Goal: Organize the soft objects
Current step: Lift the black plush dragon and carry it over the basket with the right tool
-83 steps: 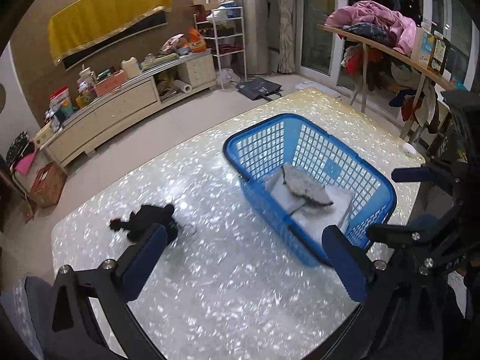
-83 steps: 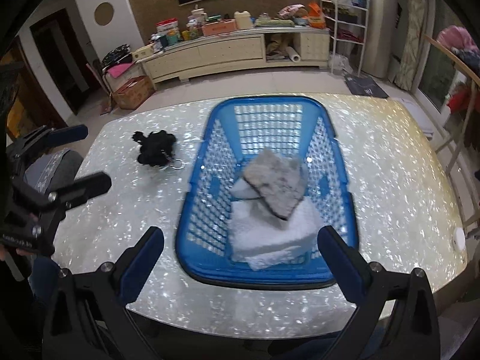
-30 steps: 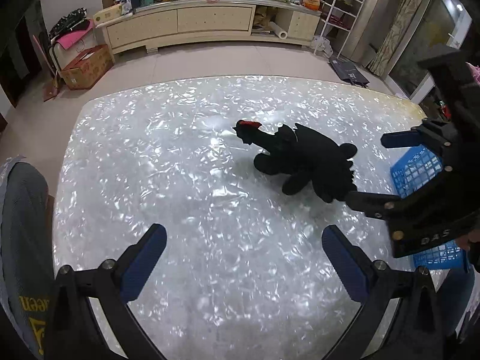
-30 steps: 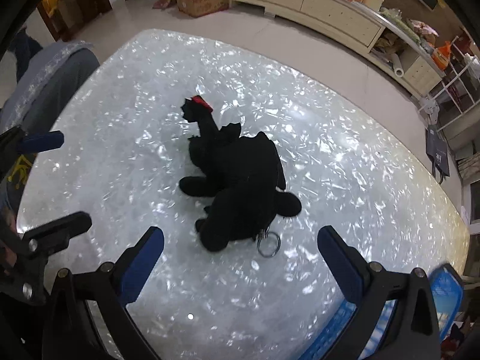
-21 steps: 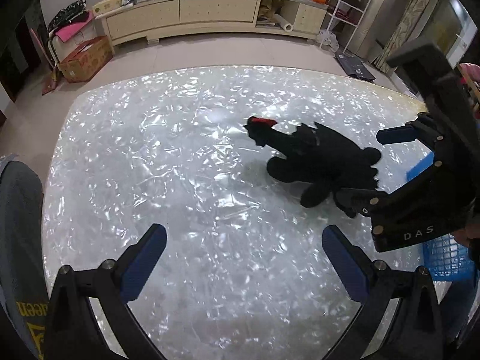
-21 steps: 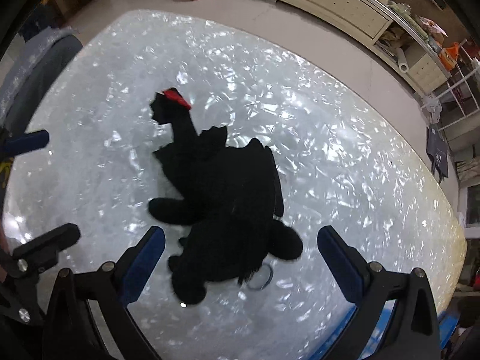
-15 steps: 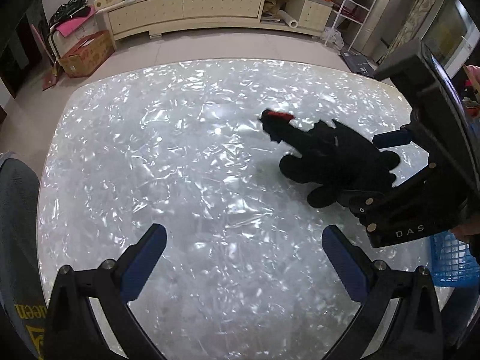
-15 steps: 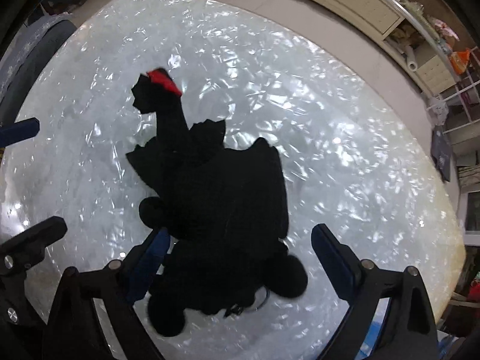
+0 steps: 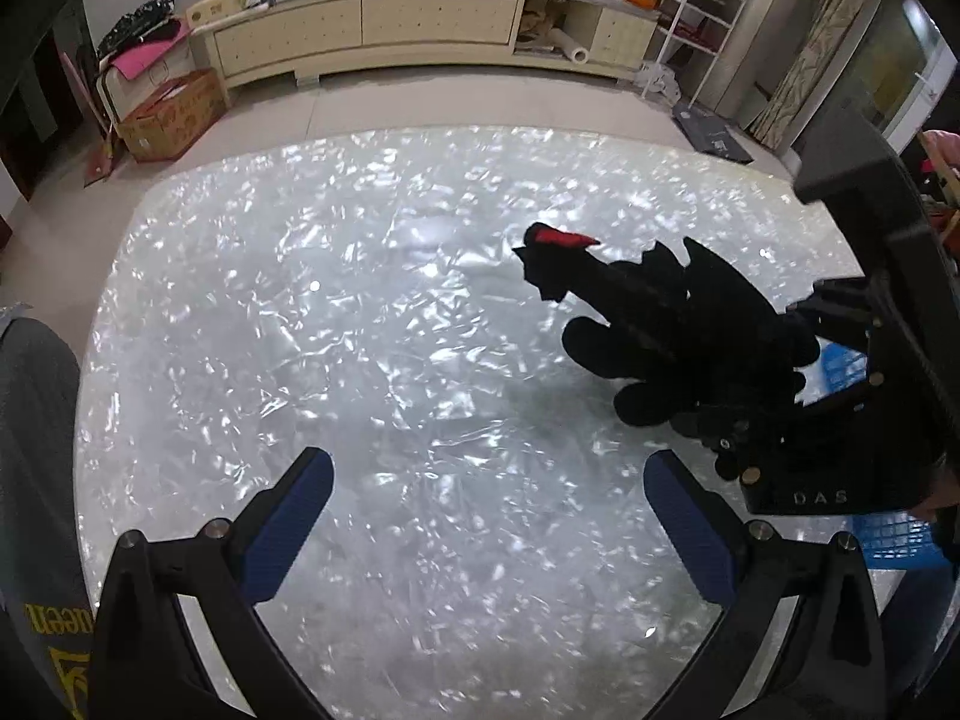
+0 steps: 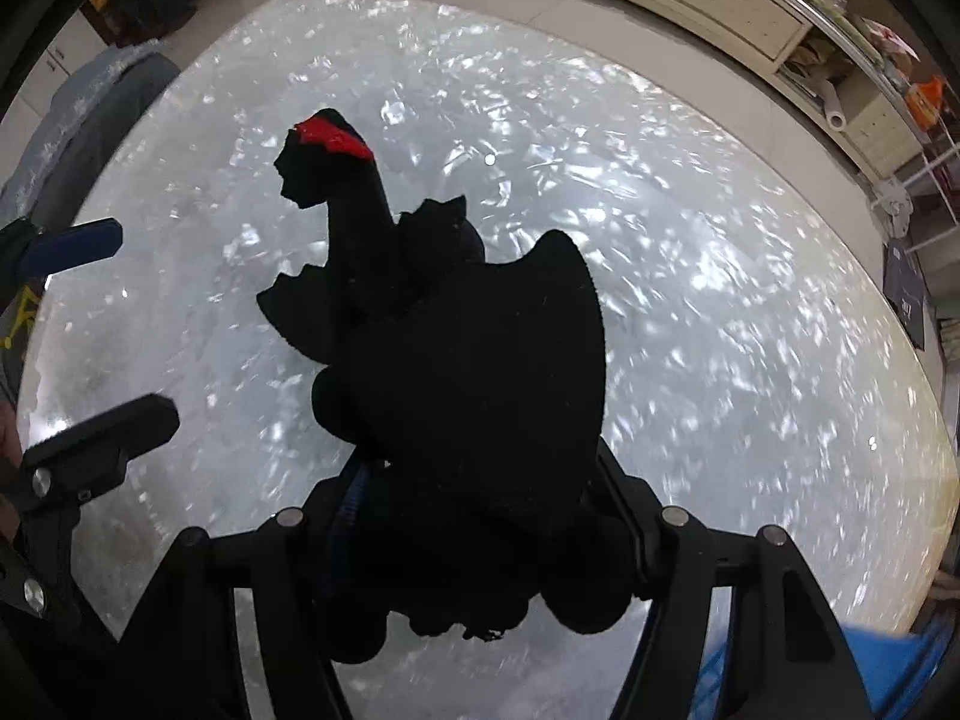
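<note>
**A:** What do I have nearest to me now?

**B:** In the right wrist view, my right tool is pressed together on the black plush toy; its two fingers pinch the rear part of the body at about 6 o'clock. From the left wrist view, the toy's feet seem low over the surface; I cannot tell if they touch it or are just above.

**A:** And the left tool?

**B:** My left tool is spread wide and holds nothing. It looks over a bare part of the shiny surface, with the toy at about 2 o'clock from it.

**A:** Where does the toy point?

**B:** Its neck and the red crest go toward 11 o'clock in the right view, away from me.

**A:** How far is the task, in your opinion?

**B:** I judge that the pick is done and the placing is left. Only a piece of the blue basket shows, at 4 o'clock in the left view, partly behind the right tool. What is inside I cannot see. On the surface I see no other soft thing. Beyond it stands a long cabinet at 12 o'clock.
</note>
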